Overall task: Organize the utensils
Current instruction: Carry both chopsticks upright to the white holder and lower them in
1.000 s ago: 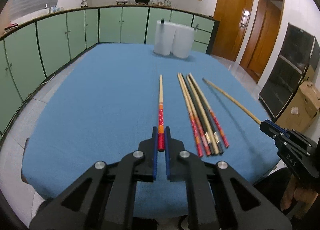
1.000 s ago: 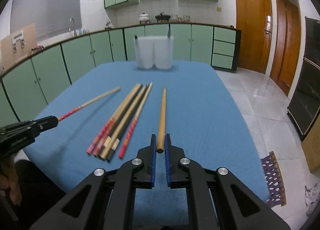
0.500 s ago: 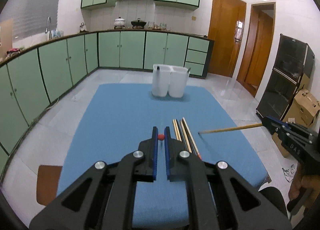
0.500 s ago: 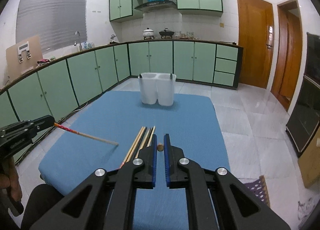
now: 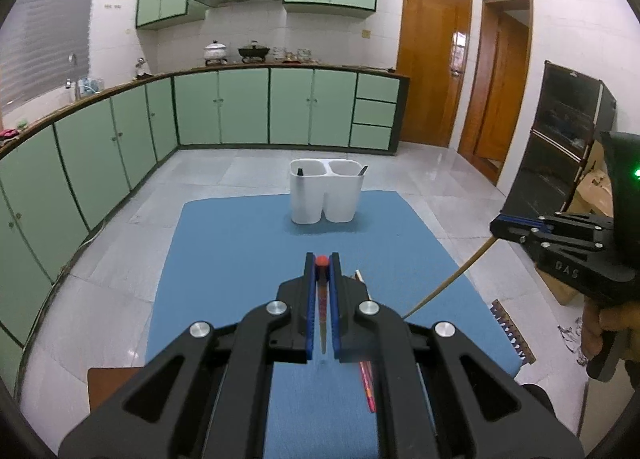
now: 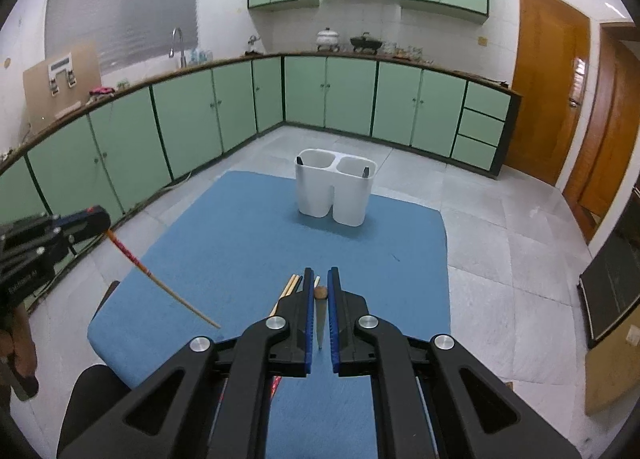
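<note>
I have a red-ended wooden chopstick (image 5: 321, 291) pinched in my left tongs (image 5: 321, 259), its round red butt between the blue pads and its pale tip hanging down toward the blue-covered bench (image 5: 224, 243). From the right wrist view the same stick (image 6: 160, 283) slants down out of the left tongs (image 6: 92, 219), clear of the cloth. My right tongs (image 6: 320, 291) are closed on a plain light-brown wooden chopstick (image 6: 320, 311), brown butt between the pads, shaft dropping below them; in the left wrist view that stick (image 5: 452, 279) angles down and left from the right tongs (image 5: 500, 225), held by a hand (image 5: 600, 327).

The remaining loose chopsticks (image 6: 290, 287) lie on the near part of the bench, mostly hidden under the tongs; a pink-patterned end (image 5: 367, 387) shows beside my left tongs.

At the far end of the bench stands a white two-compartment plastic utensil holder (image 5: 326, 195), upright, with a dark utensil end poking out of each cup. Beyond it are a tiled floor, green cabinets (image 5: 240, 107) and brown wooden doors (image 5: 432, 75).
</note>
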`<action>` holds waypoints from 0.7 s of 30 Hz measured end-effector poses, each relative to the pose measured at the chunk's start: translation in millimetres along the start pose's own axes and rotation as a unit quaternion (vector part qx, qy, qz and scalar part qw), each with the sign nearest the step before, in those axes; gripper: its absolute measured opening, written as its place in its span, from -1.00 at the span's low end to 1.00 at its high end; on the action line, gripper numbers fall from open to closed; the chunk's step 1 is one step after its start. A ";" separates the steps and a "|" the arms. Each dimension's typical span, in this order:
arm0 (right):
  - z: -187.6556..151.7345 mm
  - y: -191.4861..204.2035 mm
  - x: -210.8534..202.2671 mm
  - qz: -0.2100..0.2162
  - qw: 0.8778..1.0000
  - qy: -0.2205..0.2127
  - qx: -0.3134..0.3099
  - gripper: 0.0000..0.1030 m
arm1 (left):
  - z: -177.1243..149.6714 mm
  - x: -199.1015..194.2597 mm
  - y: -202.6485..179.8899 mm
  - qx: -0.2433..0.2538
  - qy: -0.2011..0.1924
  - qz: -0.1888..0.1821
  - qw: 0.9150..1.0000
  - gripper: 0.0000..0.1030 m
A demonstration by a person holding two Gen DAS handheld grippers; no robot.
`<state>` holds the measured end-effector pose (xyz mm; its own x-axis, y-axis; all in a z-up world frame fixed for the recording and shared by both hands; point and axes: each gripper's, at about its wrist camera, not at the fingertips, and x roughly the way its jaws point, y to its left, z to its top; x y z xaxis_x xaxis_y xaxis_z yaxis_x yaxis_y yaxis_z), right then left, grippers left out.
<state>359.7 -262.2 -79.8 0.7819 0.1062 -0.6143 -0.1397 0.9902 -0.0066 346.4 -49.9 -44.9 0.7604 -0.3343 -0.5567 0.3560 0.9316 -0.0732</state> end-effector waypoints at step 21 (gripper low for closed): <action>193.1 -41.4 8.2 -0.003 0.999 -0.024 0.034 -0.88 | 192.3 53.4 11.3 0.016 -0.049 -0.015 0.999 -0.90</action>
<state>489.3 -284.8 67.8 0.8113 0.1031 -0.5755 -0.0950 0.9945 0.0442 495.4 -84.6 83.6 0.7982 -0.3767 -0.4701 0.3963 0.9161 -0.0612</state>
